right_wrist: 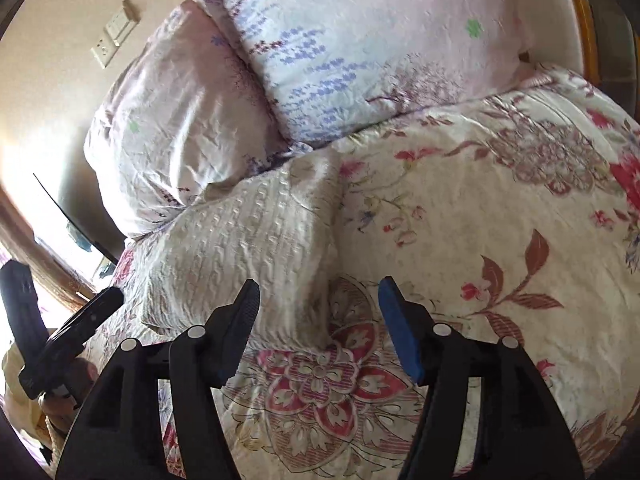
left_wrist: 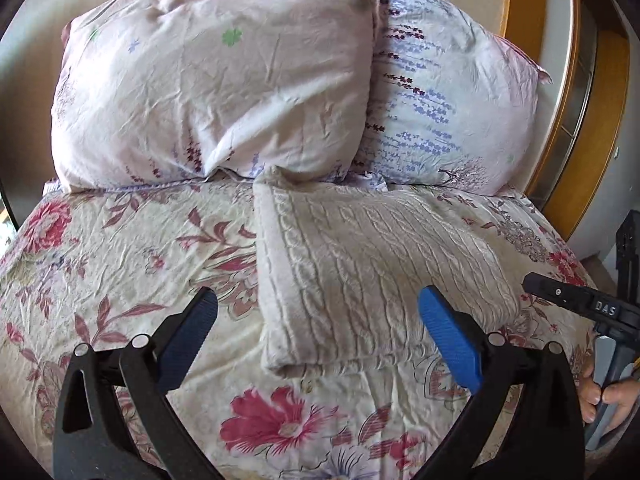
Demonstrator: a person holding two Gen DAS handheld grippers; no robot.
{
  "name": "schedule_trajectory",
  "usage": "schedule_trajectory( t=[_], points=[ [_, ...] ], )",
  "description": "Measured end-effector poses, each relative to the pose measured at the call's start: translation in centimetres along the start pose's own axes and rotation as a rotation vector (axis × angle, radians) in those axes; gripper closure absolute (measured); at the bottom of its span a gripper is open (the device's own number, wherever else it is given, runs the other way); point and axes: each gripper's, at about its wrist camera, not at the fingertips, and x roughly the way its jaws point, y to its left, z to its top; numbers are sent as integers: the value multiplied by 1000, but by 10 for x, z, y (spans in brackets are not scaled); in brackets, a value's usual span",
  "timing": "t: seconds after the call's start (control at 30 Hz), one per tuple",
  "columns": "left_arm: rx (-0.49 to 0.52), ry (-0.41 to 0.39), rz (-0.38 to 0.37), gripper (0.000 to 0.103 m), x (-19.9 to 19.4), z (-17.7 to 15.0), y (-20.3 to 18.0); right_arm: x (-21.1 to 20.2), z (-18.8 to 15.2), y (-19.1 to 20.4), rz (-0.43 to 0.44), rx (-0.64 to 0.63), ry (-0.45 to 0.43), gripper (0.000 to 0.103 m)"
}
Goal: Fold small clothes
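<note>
The left gripper hangs with its blue pads wide apart above the near edge of the folded knit garment, pressing on nothing, and the right gripper stands parted too, empty, beside the garment's right edge. The garment is cream, cable-knit, folded into a neat rectangle, lying flat on the bed's floral bedspread just in front of two pillows. Behind them are a beige wall with a switch plate and a wooden frame.

Both wrist cams downward, shared bed
</note>
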Motion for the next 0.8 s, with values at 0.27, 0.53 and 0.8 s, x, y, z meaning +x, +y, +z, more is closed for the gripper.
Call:
schedule_trajectory(
  t=[0.27, 0.53, 0.8],
  points=[
    [157, 75, 93, 17, 50, -5, -37, 47, 2, 31, -24, -152, 122, 53],
    [211, 86, 167, 11, 64, -18, -46, 61, -9, 22, -114, -156, 163, 53],
    [151, 91, 145, 9, 54, -17, -38, 45, -11, 35, -164, -197, 104, 51]
  ],
)
